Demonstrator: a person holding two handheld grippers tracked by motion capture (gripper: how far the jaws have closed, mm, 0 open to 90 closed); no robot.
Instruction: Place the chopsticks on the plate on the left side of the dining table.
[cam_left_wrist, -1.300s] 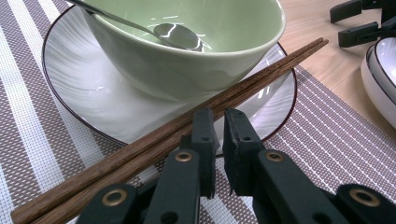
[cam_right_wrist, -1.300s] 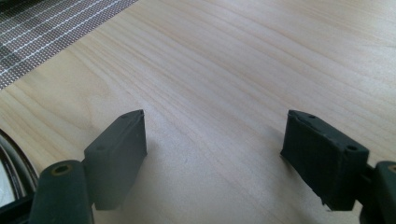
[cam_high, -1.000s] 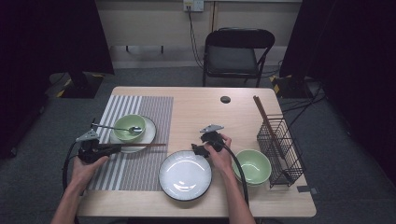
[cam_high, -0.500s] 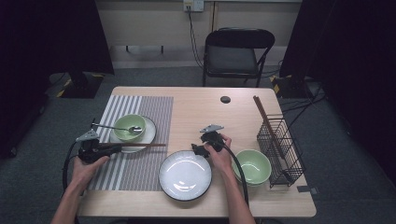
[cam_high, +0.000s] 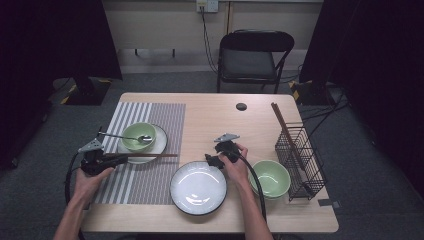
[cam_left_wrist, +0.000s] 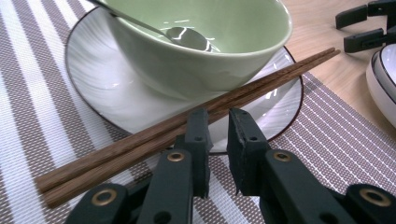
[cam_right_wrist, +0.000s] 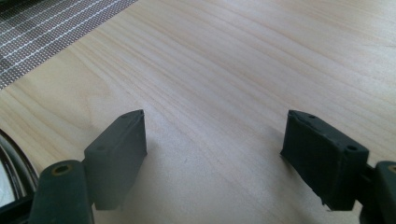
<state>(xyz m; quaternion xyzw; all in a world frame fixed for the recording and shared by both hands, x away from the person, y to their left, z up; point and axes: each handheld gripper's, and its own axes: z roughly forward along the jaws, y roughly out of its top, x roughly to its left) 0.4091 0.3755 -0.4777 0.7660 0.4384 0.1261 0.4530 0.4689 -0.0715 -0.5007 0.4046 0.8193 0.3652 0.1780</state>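
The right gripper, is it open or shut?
Open. The right gripper has its two jaws standing far apart over bare table, nothing between them.

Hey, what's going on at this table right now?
A person is setting a place at a wooden table with a pair of tongs in each hand. The left tongs have just been opening and stand slightly apart, just behind a pair of wooden chopsticks that leans on the rim of a white plate on the striped placemat. A green bowl with a spoon sits on that plate. The right tongs are wide open over bare wood, holding nothing.
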